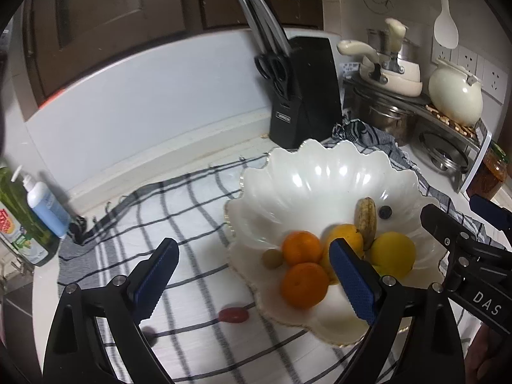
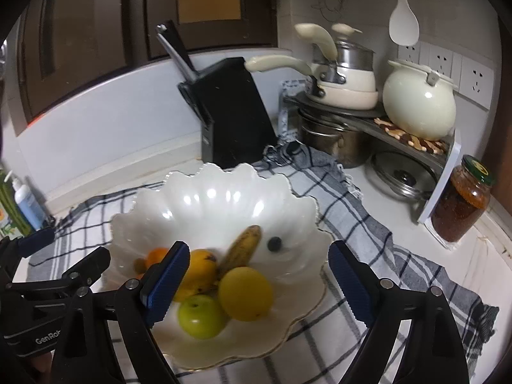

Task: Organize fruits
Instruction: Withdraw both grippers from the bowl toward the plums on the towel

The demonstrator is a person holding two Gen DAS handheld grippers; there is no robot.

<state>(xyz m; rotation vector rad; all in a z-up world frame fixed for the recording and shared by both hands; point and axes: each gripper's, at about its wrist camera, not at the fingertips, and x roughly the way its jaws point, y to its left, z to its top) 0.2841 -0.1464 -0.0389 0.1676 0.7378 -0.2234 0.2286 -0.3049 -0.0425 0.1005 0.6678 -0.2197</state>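
A white scalloped bowl [image 1: 320, 172] sits on a checked cloth [image 1: 179, 211]. In it lie two oranges [image 1: 302, 247], a mango [image 1: 347, 236], a yellow fruit [image 1: 392, 254], a browned banana [image 1: 366, 217], a blueberry [image 1: 385, 212] and a small olive-coloured fruit [image 1: 272, 258]. A red cherry tomato [image 1: 233, 315] lies on the cloth in front of the bowl. My left gripper [image 1: 256, 275] is open and empty above the cloth beside the bowl. My right gripper [image 2: 259, 284] is open and empty over the bowl [image 2: 224, 198], above a green apple [image 2: 201, 316] and the yellow fruit [image 2: 245, 292].
A black knife block [image 1: 304, 96] stands behind the bowl. A rack with pots and a cream kettle [image 1: 454, 96] is at the back right, with a jar [image 2: 460, 201] beside it. Soap bottles [image 1: 35, 211] stand at the left. A small dark fruit [image 1: 148, 332] lies on the cloth.
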